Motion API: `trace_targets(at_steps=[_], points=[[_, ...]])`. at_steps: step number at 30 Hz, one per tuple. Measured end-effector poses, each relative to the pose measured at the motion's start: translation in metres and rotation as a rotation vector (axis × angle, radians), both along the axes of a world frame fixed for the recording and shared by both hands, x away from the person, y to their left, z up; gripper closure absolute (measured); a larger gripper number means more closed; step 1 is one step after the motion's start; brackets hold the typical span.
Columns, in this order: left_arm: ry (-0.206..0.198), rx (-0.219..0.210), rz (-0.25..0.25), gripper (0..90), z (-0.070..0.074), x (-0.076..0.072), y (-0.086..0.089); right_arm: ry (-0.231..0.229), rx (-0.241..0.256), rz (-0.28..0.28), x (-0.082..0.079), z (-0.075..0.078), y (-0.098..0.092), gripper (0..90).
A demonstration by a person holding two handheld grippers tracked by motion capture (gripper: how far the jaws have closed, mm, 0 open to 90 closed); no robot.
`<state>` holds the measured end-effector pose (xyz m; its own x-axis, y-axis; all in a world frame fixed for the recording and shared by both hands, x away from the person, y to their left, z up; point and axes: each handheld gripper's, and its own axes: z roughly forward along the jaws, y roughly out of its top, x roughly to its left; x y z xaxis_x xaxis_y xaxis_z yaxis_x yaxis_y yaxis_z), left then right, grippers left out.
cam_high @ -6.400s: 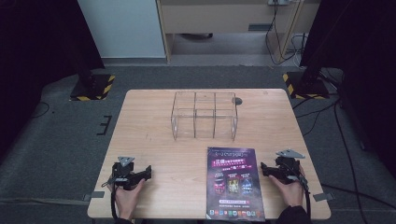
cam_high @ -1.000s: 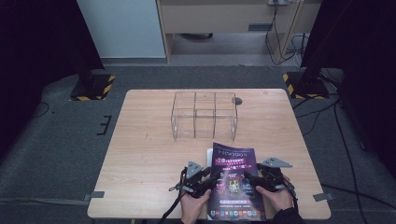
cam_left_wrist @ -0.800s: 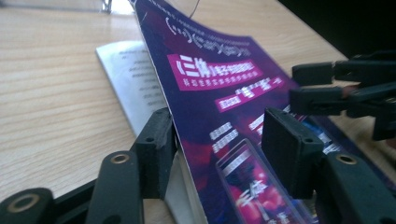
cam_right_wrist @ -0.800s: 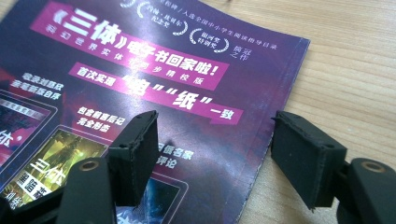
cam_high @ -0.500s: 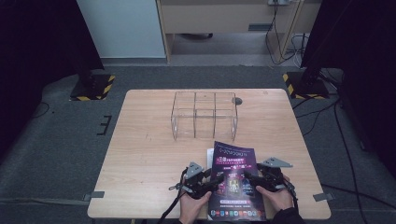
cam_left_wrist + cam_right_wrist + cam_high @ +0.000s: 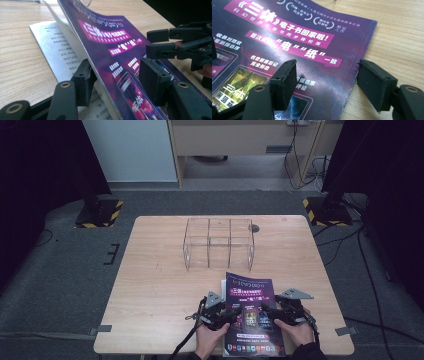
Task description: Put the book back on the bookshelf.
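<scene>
The magazine point(image 6: 251, 312) cover now lifts at its left edge between the left gripper point(image 6: 216, 312)'s wide jaws; the right gripper point(image 6: 287, 310) gapes too, astride the right edge.

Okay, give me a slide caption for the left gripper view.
Left claw straddles the lifted purple cover of a magazine, exposing a printed page on the wooden table.

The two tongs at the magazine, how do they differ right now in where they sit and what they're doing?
The left tongs straddle the magazine's lifted purple cover, one jaw under it over the printed inner page, one above; the right tongs stand open over the opposite edge, one jaw over the cover, the other over bare table. The cover rises at the left tongs and lies flat at the right tongs. Both are black, hand-held and at the near table edge.
</scene>
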<state>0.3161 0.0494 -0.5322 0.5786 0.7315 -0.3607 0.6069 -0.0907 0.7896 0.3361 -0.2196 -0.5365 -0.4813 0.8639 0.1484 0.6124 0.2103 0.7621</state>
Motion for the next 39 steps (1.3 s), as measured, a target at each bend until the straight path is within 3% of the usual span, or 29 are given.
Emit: trace_targets(at_steps=[3, 5, 10, 19, 25, 39], points=[[-0.002, 0.028, 0.002, 48.6, 0.000, -0.002, 0.000, -0.001, -0.001, 0.000, 0.000, 0.000, 0.000, 32.1], [0.022, 0.054, 0.002, 51.7, 0.000, -0.002, 0.000, -0.001, -0.004, -0.004, 0.000, 0.000, 0.001, 32.0], [0.055, 0.051, 0.010, 57.2, -0.001, 0.000, 0.001, 0.000, -0.001, -0.005, 0.000, 0.000, 0.001, 31.6], [0.036, 0.076, 0.029, 76.3, 0.004, -0.003, -0.001, 0.000, 0.004, -0.004, 0.000, 0.000, 0.001, 30.1], [0.032, 0.048, 0.022, 84.4, 0.009, -0.005, 0.000, 0.013, 0.027, 0.001, 0.001, 0.000, 0.000, 27.3], [-0.024, 0.000, 0.009, 85.6, 0.024, -0.011, -0.002, 0.005, 0.057, 0.015, -0.002, 0.006, -0.006, 23.1]])
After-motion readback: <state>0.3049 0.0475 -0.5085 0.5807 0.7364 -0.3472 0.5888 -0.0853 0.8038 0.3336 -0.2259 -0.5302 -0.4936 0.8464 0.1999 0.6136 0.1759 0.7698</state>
